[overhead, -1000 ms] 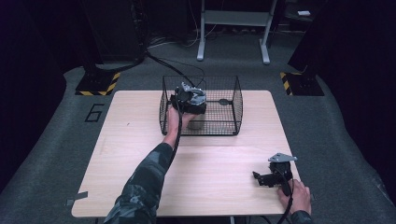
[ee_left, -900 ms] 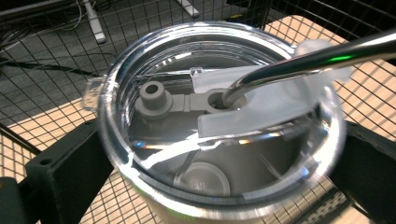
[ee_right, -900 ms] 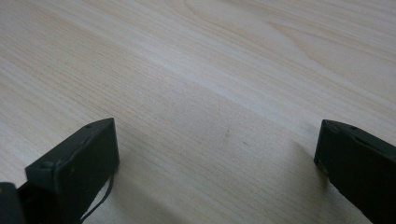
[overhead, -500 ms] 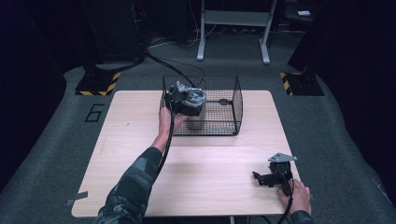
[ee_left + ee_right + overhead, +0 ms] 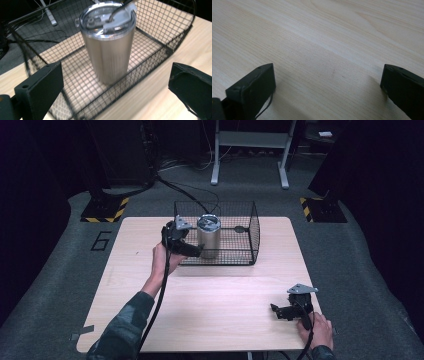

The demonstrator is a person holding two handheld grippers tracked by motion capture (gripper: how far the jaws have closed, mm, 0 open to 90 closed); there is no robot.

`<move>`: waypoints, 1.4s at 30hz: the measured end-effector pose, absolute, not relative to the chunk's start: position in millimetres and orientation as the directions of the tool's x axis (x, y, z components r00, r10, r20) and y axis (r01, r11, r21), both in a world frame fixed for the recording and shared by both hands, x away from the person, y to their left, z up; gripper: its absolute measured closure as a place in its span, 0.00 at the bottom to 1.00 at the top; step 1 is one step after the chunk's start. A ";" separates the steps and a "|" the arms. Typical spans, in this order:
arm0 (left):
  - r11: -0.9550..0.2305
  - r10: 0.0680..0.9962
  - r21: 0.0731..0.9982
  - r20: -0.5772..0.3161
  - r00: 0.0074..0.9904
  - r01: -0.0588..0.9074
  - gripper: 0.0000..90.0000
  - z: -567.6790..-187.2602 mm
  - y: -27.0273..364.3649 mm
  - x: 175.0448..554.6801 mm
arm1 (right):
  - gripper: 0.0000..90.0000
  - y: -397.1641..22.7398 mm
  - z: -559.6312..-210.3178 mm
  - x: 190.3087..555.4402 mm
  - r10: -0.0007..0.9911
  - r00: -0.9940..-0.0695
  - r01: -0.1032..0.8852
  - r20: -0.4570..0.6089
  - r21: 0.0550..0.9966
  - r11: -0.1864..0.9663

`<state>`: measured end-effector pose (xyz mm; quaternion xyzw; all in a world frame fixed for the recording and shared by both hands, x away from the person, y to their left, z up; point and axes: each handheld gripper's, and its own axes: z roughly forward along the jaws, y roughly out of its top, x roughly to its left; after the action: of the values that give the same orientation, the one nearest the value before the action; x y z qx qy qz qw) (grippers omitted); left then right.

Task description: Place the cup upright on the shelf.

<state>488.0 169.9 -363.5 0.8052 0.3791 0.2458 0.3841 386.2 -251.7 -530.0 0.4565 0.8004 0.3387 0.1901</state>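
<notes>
- The steel tumbler now stands upright on the floor of the wire basket, in its left half, lid on top; one second ago it was carried above the basket in the left gripper
- The left gripper has let go and drawn back to the near-left outside of the basket; its jaws stand wide apart with nothing between them
- In the left gripper view the tumbler sits behind the basket's near wall, clear of both jaws, which frame it from outside the mesh
- The tumbler looks slightly blurred in that view, so the camera is probably moving; whether the tumbler itself rocks cannot be told
- The right gripper rests on the table at the near-right corner, as in both earlier pictures; its jaws are apart and empty
- The right gripper view shows bare wood between the two jaws
- A small dark item lies in the far-right part of the basket; too small to identify
- Judgement: the placing step appears complete, since the tumbler is inside the basket, released and standing
- Judgement: what remains is to withdraw the left gripper without catching the basket rim, as a knock could tip the tall tumbler
</notes>
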 end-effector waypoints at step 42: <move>-0.222 0.957 0.702 0.025 0.289 0.676 0.00 -505.9 334.1 374.4 | 0.00 -251.7 -529.9 386.2 0.860 -0.511 0.602 0.005 0.716 0.354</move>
<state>374.4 334.1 -505.9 0.7454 0.5478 0.2355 0.2981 386.2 -251.7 -529.9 0.4565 0.8005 0.3387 0.1900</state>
